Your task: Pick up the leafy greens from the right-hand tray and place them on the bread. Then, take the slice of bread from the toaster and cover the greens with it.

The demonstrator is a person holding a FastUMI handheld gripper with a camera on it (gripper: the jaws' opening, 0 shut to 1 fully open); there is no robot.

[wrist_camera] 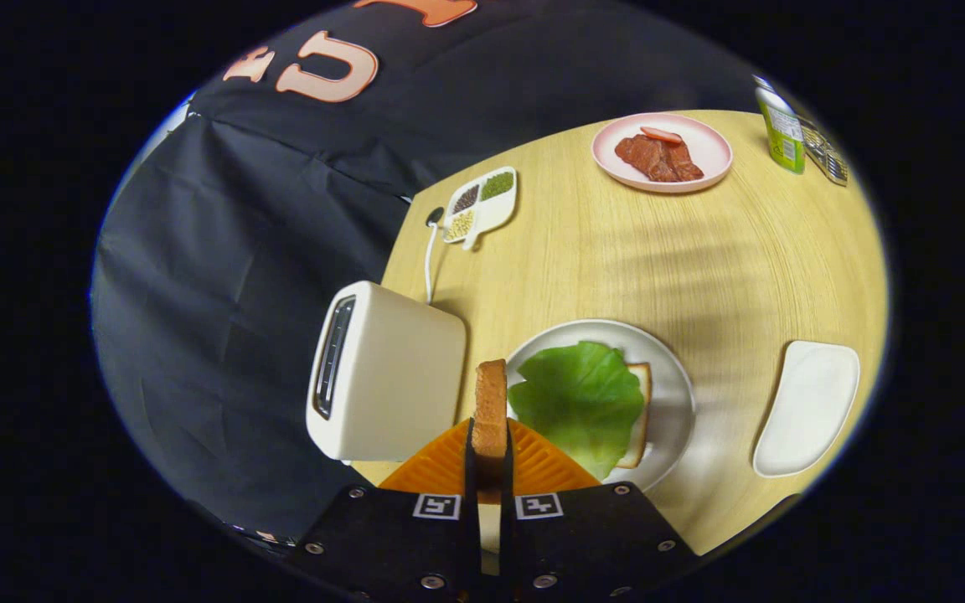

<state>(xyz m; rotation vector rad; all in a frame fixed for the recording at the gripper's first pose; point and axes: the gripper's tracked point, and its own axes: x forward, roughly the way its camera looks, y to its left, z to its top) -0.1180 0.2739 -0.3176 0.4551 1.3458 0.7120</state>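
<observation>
- At bottom centre, the gripper [489, 456] pinches a slice of bread [491, 408] edge-on between its orange fingers [545, 469], holding it upright.
- Left of centre, a cream toaster [390, 381] stands on the wooden bench [700, 251].
- Just right of the held slice, a white plate [675, 394] carries the leafy greens [580, 400] lying on another bread slice [640, 410].
- At lower right lies a white tray [807, 408].
- At upper right sits a pink plate [713, 151] of meat [658, 157].
</observation>
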